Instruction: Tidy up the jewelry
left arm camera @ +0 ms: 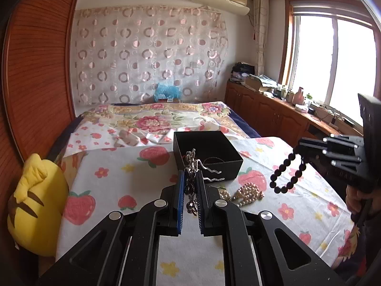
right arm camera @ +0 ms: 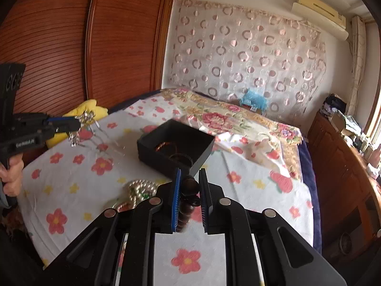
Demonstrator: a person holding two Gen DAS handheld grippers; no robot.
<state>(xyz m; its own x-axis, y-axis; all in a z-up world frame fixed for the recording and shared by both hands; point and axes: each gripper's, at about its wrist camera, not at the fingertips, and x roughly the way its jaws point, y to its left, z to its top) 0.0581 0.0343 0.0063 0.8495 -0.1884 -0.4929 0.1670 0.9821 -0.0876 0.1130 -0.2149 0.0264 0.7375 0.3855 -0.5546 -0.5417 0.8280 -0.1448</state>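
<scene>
My left gripper (left arm camera: pixel 190 178) is shut on a silver jewelled hairpin (left arm camera: pixel 191 166), held above the cloth just in front of the open black box (left arm camera: pixel 234 164); it also shows in the right wrist view (right arm camera: pixel 85 121). My right gripper (right arm camera: pixel 190 178) is shut on a dark bead bracelet (right arm camera: pixel 189 188), which hangs as a loop in the left wrist view (left arm camera: pixel 285 169), right of the box. The black box (right arm camera: pixel 152 146) holds dark and reddish bracelets (right arm camera: pixel 176 155). A pearl necklace (left arm camera: pixel 247 191) lies on the cloth near the box's front; it also shows in the right wrist view (right arm camera: pixel 138 189).
The table is covered by a white strawberry-and-flower cloth (left arm camera: pixel 119 178). A yellow plush toy (left arm camera: pixel 35 202) sits at its left edge by the wooden wardrobe (left arm camera: pixel 35 71). A bed (left arm camera: pixel 154 119) lies behind. A wooden cabinet (left arm camera: pixel 273 112) with clutter runs under the window.
</scene>
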